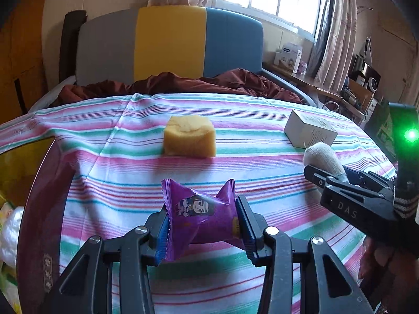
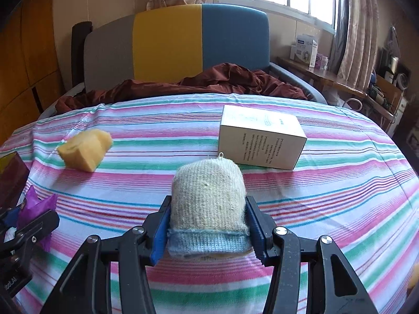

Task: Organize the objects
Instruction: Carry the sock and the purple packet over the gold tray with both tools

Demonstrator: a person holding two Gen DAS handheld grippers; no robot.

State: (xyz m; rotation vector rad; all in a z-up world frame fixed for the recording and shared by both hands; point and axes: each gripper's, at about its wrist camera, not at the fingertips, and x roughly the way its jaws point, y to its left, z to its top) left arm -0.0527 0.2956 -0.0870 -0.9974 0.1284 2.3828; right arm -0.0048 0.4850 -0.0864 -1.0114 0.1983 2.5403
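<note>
Left gripper (image 1: 203, 231) clamped on a purple snack packet (image 1: 201, 216), blue pads pressing both sides, crimped ends flaring out beyond the jaws; held just above the striped sheet (image 1: 262, 110). Right gripper (image 2: 208, 231) clamped on a rolled sock (image 2: 208, 204) (cream body, pale blue cuff nearest the camera), toe end pointing away toward the far side of the bed. Yellow sponge block (image 1: 189, 136) lying on the sheet straight ahead of the packet, well apart from it. White box (image 2: 262, 137) lying flat on the sheet just beyond the sock, printed side facing the camera, not touching it. Dark red tub rim (image 1: 39, 209) at the left edge of the left view, beside the sheet, contents too blurred to name. Crumpled maroon blanket (image 2: 209, 81) behind, against a grey, yellow and blue headboard (image 2: 167, 41).
</note>
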